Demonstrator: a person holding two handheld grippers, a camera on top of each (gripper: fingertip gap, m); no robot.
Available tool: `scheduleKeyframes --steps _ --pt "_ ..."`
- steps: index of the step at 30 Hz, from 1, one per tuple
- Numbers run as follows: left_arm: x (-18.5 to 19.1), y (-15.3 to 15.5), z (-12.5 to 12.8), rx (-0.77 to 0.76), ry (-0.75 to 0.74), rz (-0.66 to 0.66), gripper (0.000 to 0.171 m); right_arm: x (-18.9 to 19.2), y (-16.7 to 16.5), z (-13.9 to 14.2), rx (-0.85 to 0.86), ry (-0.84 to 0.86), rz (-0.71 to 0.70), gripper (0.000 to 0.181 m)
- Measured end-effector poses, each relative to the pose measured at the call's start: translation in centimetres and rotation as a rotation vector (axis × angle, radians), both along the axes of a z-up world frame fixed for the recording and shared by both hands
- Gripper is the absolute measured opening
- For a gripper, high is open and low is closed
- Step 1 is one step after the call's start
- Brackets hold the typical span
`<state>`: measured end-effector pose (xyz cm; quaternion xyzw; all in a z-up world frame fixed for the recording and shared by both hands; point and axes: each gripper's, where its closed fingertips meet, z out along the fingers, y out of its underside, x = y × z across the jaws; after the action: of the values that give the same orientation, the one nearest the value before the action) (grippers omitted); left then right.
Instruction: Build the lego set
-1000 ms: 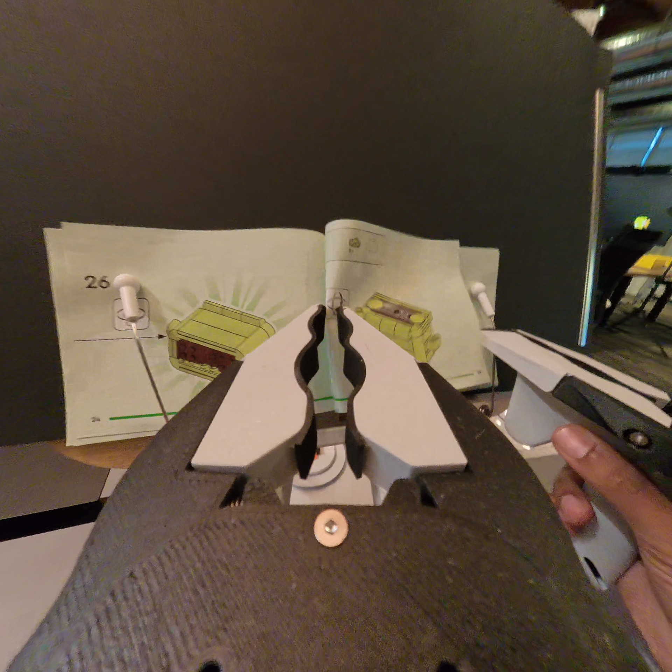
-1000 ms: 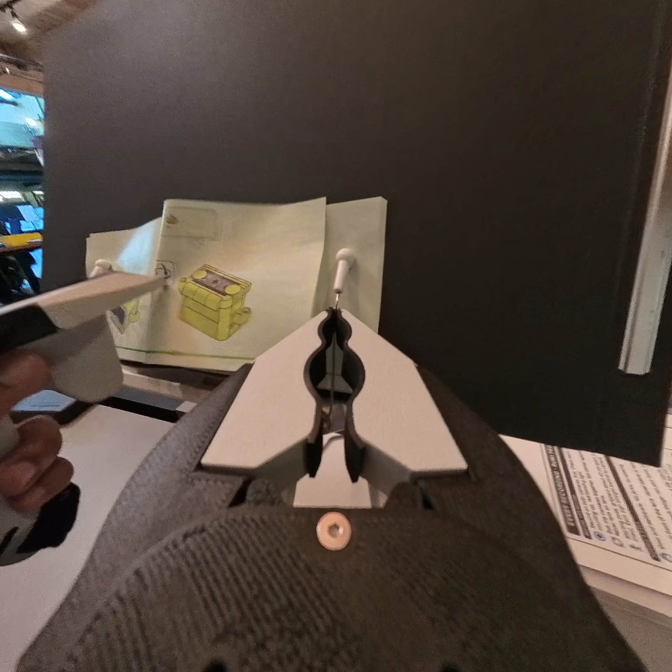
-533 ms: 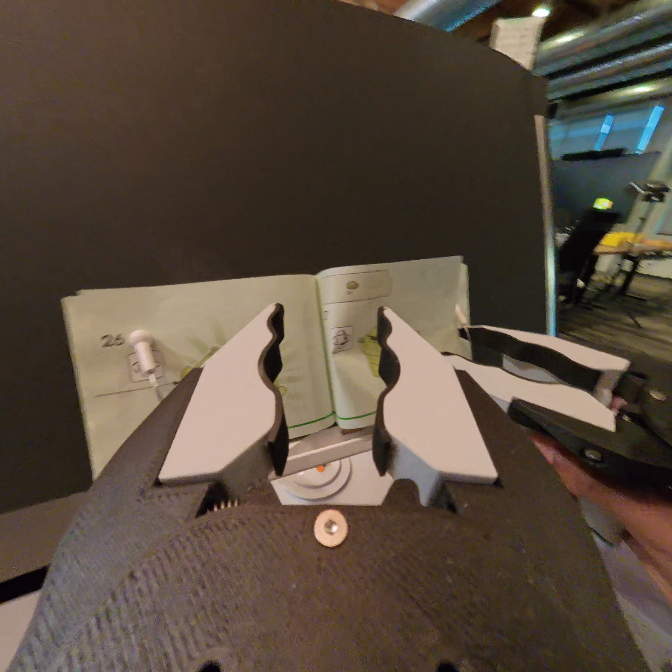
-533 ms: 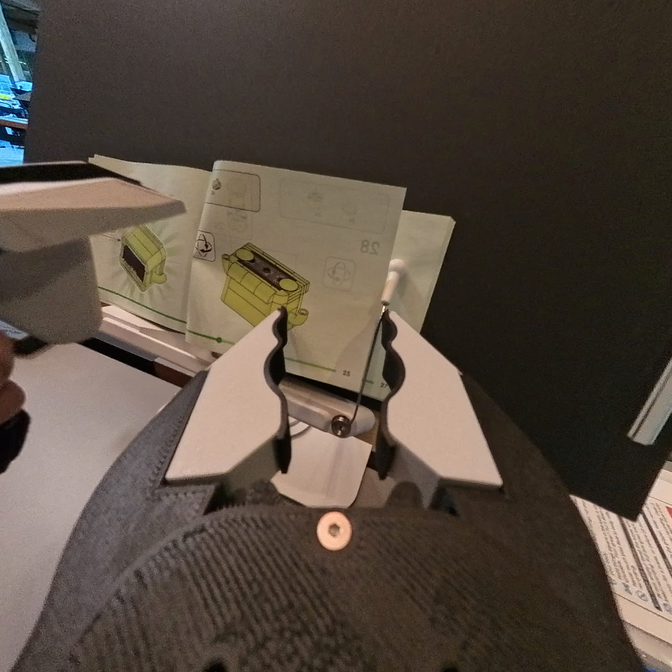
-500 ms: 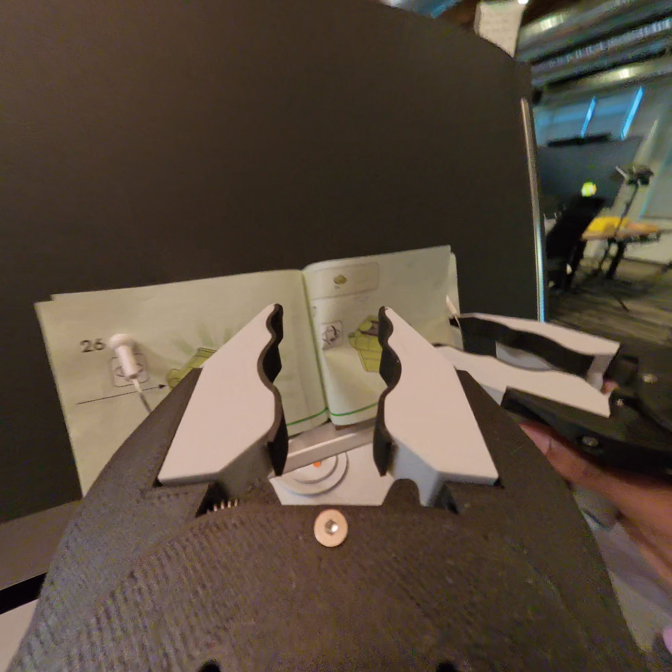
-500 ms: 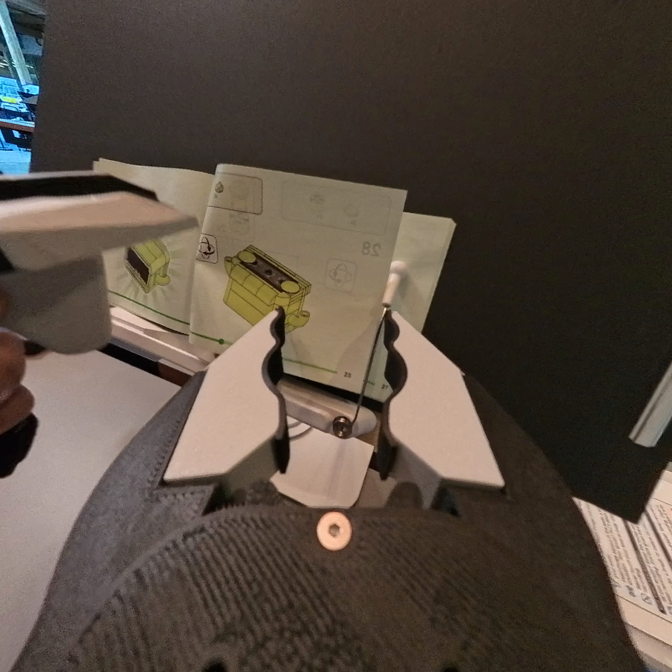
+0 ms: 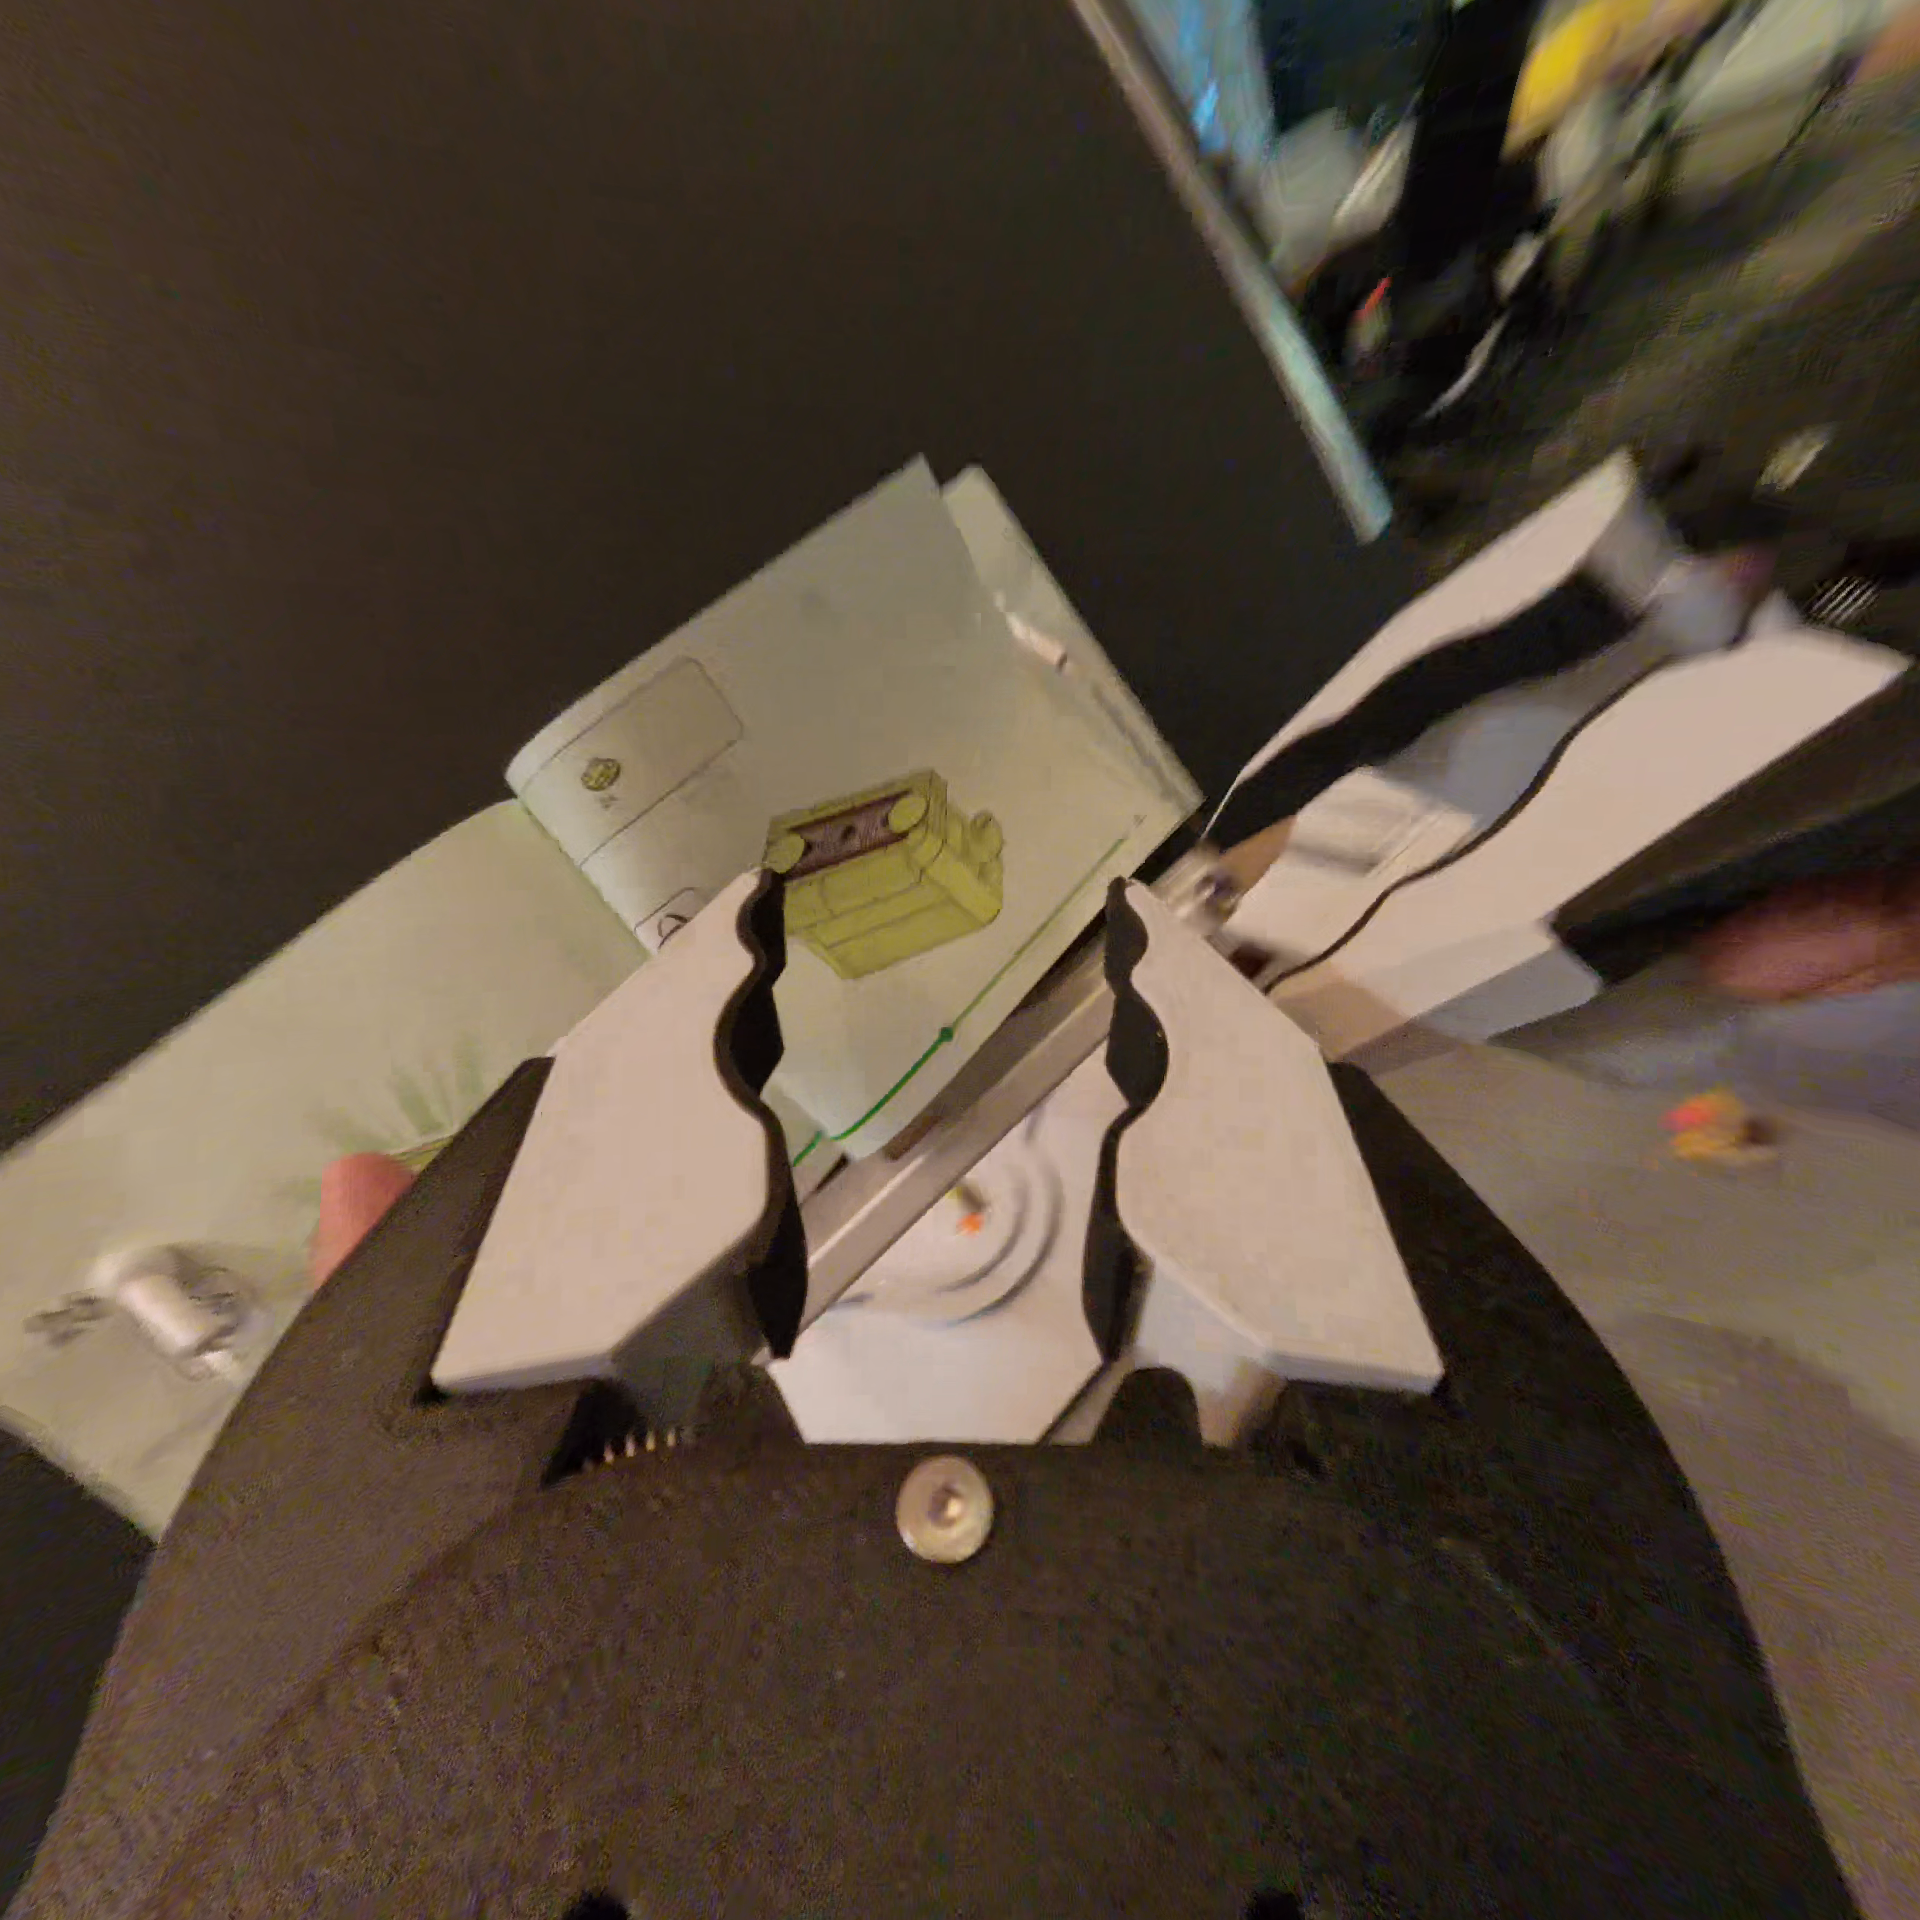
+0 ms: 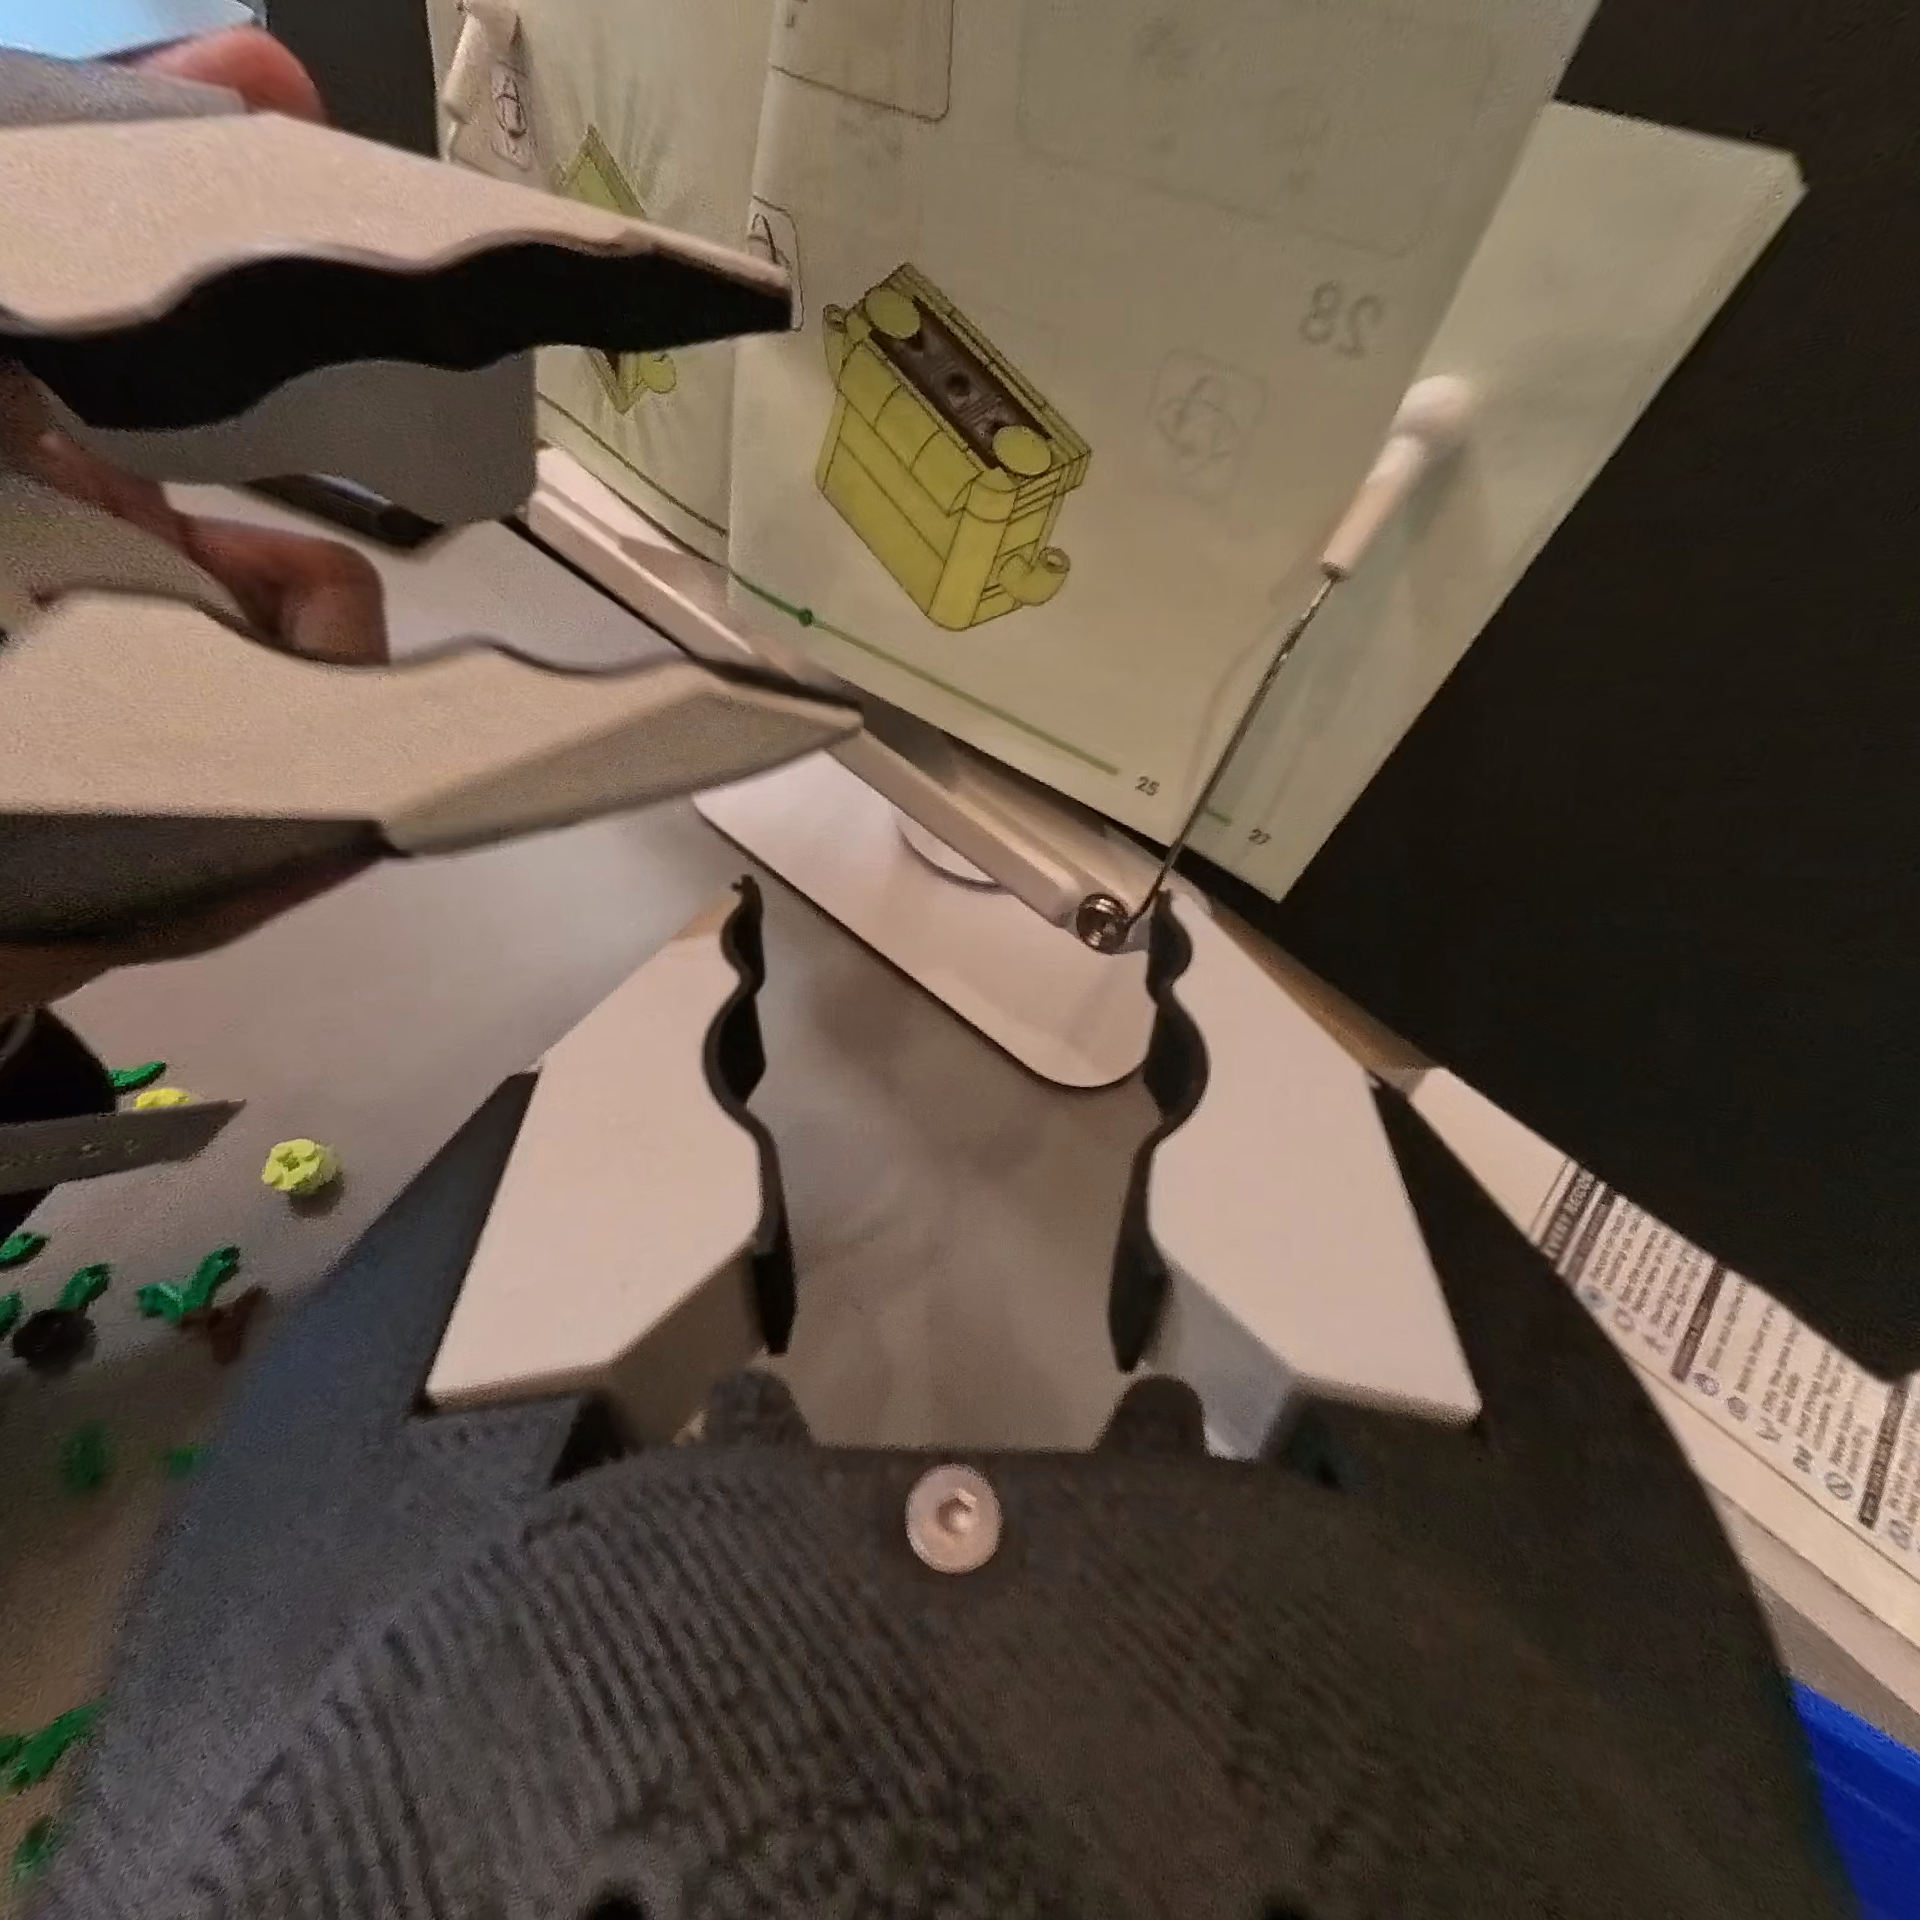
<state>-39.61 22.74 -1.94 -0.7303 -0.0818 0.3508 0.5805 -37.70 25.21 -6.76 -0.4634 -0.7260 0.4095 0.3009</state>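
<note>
Both grippers' jaws now gape before the instruction booklet (image 8: pixel 1091 312).

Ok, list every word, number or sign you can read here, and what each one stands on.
I won't quote writing, so here is what bears it.
Pale green instruction booklet: one large number showing through the page, small numbers at the bottom corners, boxed icons.
White sheet at the right edge: rows of small print with icons.
Left wrist view: the booklet's marks are blurred.
</note>
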Motion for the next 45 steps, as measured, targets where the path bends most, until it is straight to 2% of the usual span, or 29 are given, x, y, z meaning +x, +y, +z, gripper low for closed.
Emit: scheduleKeyframes --steps 2,5,8,12,14,15,19,24,26,27,29,31,33,35,36,38,39,40,42,43,45 --pt "-0.6 -0.2 -0.5 -0.102 0.111 0.093 0.061 -0.2 -0.1 -0.1 -0.002 0.003 -0.011 0.075" --pt "0.0 0.3 -1.3 -0.189 0.173 0.080 0.052 0.1 0.1 0.2 0.006 -0.008 -0.020 0.072" --pt "-0.7 -0.1 -2.0 -0.301 0.273 0.143 0.051 0.7 -0.2 0.8 0.011 0.000 -0.001 0.068" --pt "-1.2 -0.3 -2.4 -0.373 0.421 0.217 0.047 0.8 -2.1 1.3 -0.115 0.001 0.072 0.059" --pt "-1.6 -0.6 -2.1 -0.374 0.451 0.267 0.037 0.1 -2.3 1.0 -0.188 -0.003 0.067 0.059" --pt "-1.8 -0.8 -2.0 -0.366 0.447 0.277 0.039 -0.3 -2.1 1.0 -0.227 0.002 0.050 0.060" --pt "-1.6 -1.8 -0.4 -0.255 0.439 0.278 0.032 -1.0 -1.9 2.2 -0.362 0.048 0.027 0.061" --pt "-0.2 -3.3 2.5 -0.037 0.413 0.193 0.036 -1.0 -4.0 5.4 -0.453 0.209 0.113 0.056" --pt "1.4 -3.9 3.6 0.045 0.399 0.081 0.037 -1.2 -4.1 6.1 -0.419 0.273 0.087 0.048" --pt "2.8 -4.2 4.6 0.110 0.413 -0.002 0.036 -1.4 -4.0 6.2 -0.383 0.292 0.067 0.048" --pt "4.6 -6.2 7.6 0.276 0.411 -0.061 0.036 -1.6 -4.5 5.9 -0.283 0.308 0.050 0.048" --pt "4.4 -8.4 9.5 0.378 0.366 -0.046 0.030 -1.6 -5.5 5.6 -0.191 0.322 0.064 0.048" --pt "2.0 -11.1 9.9 0.443 0.299 0.092 0.013 -2.2 -6.8 5.9 -0.126 0.356 0.068 0.043" --pt "-1.8 -13.7 8.3 0.491 0.153 0.268 0.015 -3.0 -9.1 5.9 -0.080 0.335 0.115 0.025" --pt "-3.2 -14.0 6.7 0.472 0.061 0.299 0.021 -3.2 -10.2 5.5 -0.031 0.295 0.158 0.023" --pt "-5.8 -14.0 3.0 0.399 -0.116 0.360 0.025 -4.2 -10.3 5.9 0.134 0.278 0.160 0.026" --pt "-6.7 -13.9 1.4 0.367 -0.182 0.387 0.038 -4.8 -10.0 7.0 0.216 0.324 0.162 0.029" --pt "-7.4 -14.0 0.2 0.353 -0.226 0.421 0.039 -5.3 -10.0 8.5 0.280 0.385 0.181 0.035" --pt "-7.8 -13.5 -0.6 0.371 -0.247 0.413 0.041 -6.1 -11.2 10.6 0.341 0.445 0.305 0.050" --pt "-7.8 -13.3 -0.6 0.397 -0.251 0.405 0.040 -6.3 -12.1 10.9 0.353 0.420 0.391 0.055" --pt "-7.8 -13.0 -0.5 0.439 -0.275 0.388 0.039 -6.6 -13.4 9.7 0.389 0.258 0.570 0.057"
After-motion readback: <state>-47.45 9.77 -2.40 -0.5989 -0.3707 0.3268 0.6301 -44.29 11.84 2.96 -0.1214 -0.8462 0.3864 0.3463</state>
